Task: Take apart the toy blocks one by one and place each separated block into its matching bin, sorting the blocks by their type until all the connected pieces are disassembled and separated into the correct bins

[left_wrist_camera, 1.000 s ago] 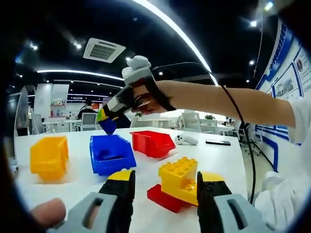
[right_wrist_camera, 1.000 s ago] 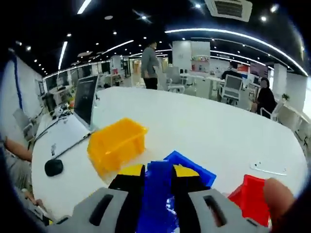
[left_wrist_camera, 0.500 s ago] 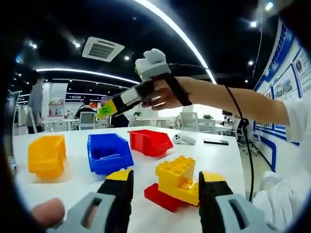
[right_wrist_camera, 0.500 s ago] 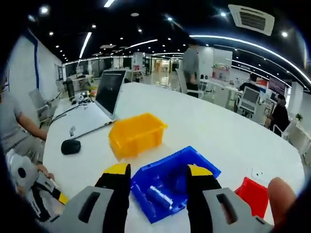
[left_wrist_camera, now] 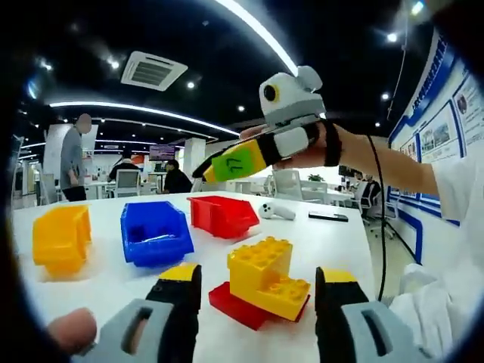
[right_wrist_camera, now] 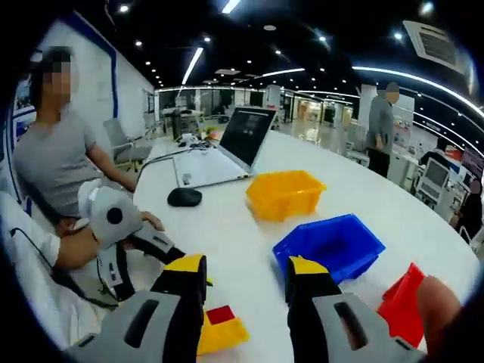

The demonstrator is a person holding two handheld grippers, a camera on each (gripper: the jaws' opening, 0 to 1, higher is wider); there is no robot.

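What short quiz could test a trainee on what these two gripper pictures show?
1. True or false: the yellow block sits on the red block.
2. Which bin lies between the yellow bin and red bin?
3. The right gripper is: A) open, B) shut on a block.

Key:
1. True.
2. The blue bin.
3. A; nothing sits between its jaws.

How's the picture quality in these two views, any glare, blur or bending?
Left gripper view: the ceiling light strip glares white and curves with the fisheye; the yellow block is sharp. Right gripper view: the laptop and table edge bow outward, and the thumb at the lower right is blurred.
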